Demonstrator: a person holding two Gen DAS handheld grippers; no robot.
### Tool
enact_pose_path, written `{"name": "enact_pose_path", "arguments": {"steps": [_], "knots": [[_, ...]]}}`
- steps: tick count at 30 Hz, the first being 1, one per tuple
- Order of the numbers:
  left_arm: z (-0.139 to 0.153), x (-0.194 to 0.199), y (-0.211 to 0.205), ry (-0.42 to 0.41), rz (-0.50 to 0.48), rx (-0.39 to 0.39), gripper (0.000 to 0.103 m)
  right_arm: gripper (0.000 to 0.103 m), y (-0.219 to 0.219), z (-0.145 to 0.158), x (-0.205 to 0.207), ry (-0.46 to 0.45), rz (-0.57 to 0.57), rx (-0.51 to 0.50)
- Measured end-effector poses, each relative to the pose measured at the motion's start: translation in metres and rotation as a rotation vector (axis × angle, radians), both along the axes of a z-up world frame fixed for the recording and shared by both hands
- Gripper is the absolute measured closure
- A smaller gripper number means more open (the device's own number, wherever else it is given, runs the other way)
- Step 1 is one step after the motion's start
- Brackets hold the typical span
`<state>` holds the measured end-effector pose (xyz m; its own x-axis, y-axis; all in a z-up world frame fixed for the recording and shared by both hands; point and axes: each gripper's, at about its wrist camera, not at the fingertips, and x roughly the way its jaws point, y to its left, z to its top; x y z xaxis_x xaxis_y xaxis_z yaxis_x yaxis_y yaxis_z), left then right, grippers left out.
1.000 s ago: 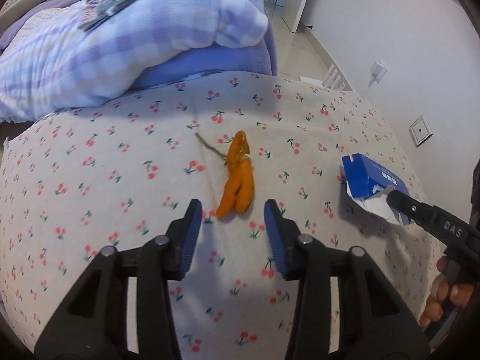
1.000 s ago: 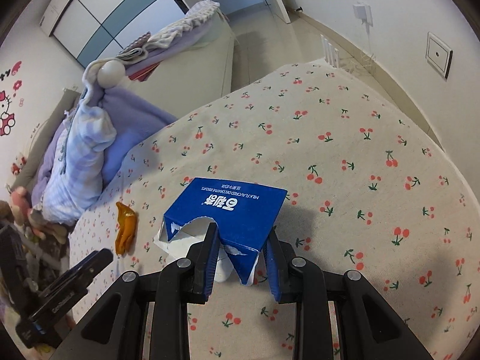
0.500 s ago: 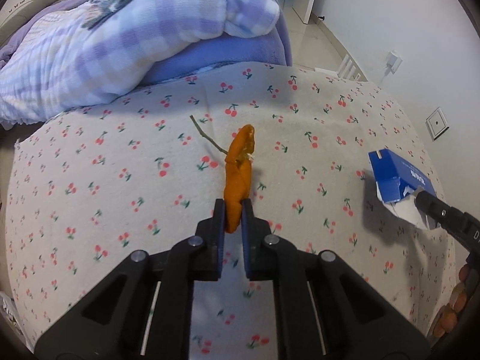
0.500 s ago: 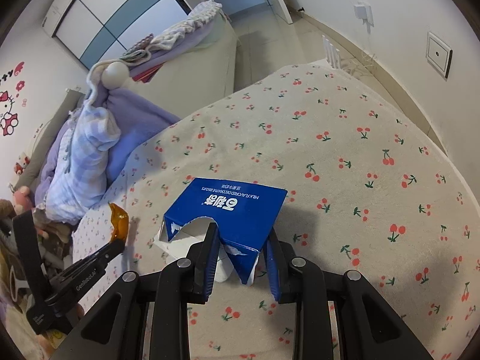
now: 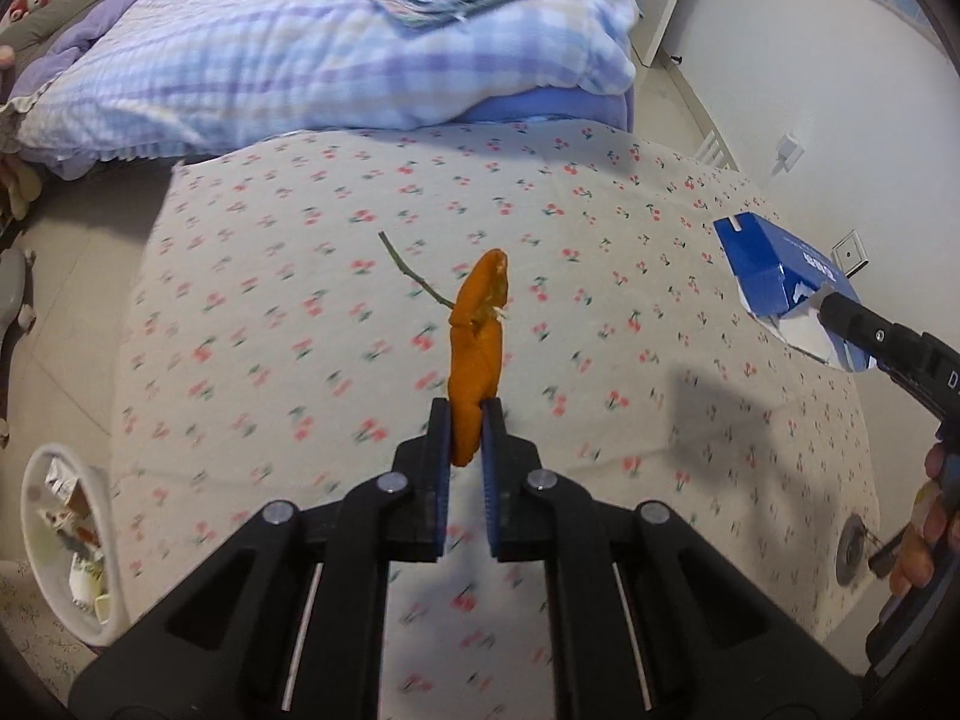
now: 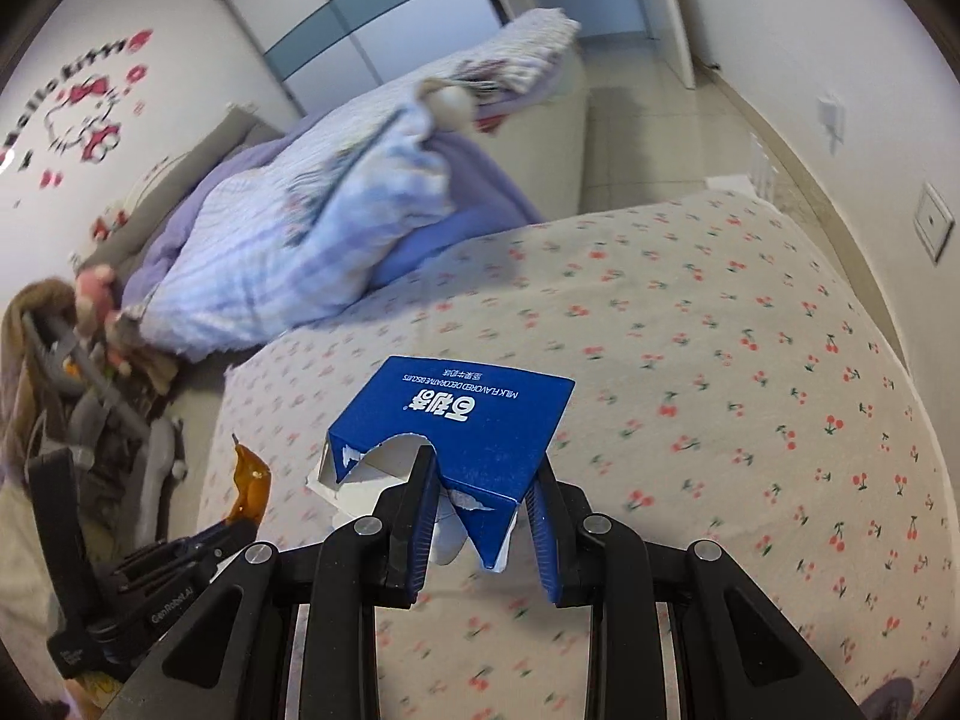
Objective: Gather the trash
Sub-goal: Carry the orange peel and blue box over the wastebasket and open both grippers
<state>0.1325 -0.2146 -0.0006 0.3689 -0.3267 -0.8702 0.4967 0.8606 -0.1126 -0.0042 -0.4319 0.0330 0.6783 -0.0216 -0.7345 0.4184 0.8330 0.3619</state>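
Observation:
An orange peel (image 5: 477, 336) hangs upright in my left gripper (image 5: 467, 420), whose blue pads are shut on its lower end, above the cherry-print bed sheet (image 5: 300, 324). A thin twig (image 5: 414, 273) lies on the sheet behind the peel. My right gripper (image 6: 483, 474) is shut on a torn blue biscuit box (image 6: 462, 420), held clear of the sheet. That box (image 5: 780, 282) and the right gripper also show at the right of the left wrist view. The peel (image 6: 251, 480) and the left gripper appear at the lower left of the right wrist view.
A white trash bin (image 5: 66, 546) with wrappers inside stands on the floor at the lower left. A checked purple quilt (image 5: 312, 54) is heaped at the head of the bed. White wall with sockets (image 5: 789, 147) runs along the right. A person's fingers (image 5: 924, 534) hold the right tool.
My left gripper closed on the orange peel and lifted it off the sheet. Both grippers rose and pulled back; the box stayed gripped, and the trash bin came into view.

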Motion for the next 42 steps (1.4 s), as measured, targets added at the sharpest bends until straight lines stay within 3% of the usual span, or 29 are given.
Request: {"name": "enact_pose_path", "arguments": {"steps": [7,15,19,28,35,42], "knots": [[0.007,-0.011,0.08,0.02,0.09,-0.059,0.092,0.074,0.069,0.016,-0.005,0.013,0.126,-0.006],[-0.005,-0.015,0.17,0.024,0.214,-0.088,0.092,0.074,0.135,-0.006,0.001,0.04,0.213,-0.013],[-0.01,-0.012,0.211,0.051,0.289,-0.101,0.092,0.074,0.169,-0.022,0.013,0.069,0.278,0.046],[-0.014,-0.008,0.306,0.067,0.469,-0.127,0.092,0.074,0.227,-0.026,0.04,0.063,0.352,0.057],[-0.031,-0.009,0.354,0.107,0.55,-0.121,0.092,0.074,0.265,-0.031,0.061,0.064,0.405,0.065],[-0.042,-0.002,0.37,0.11,0.565,-0.132,0.092,0.074,0.303,-0.037,0.078,0.06,0.444,0.079]]}}
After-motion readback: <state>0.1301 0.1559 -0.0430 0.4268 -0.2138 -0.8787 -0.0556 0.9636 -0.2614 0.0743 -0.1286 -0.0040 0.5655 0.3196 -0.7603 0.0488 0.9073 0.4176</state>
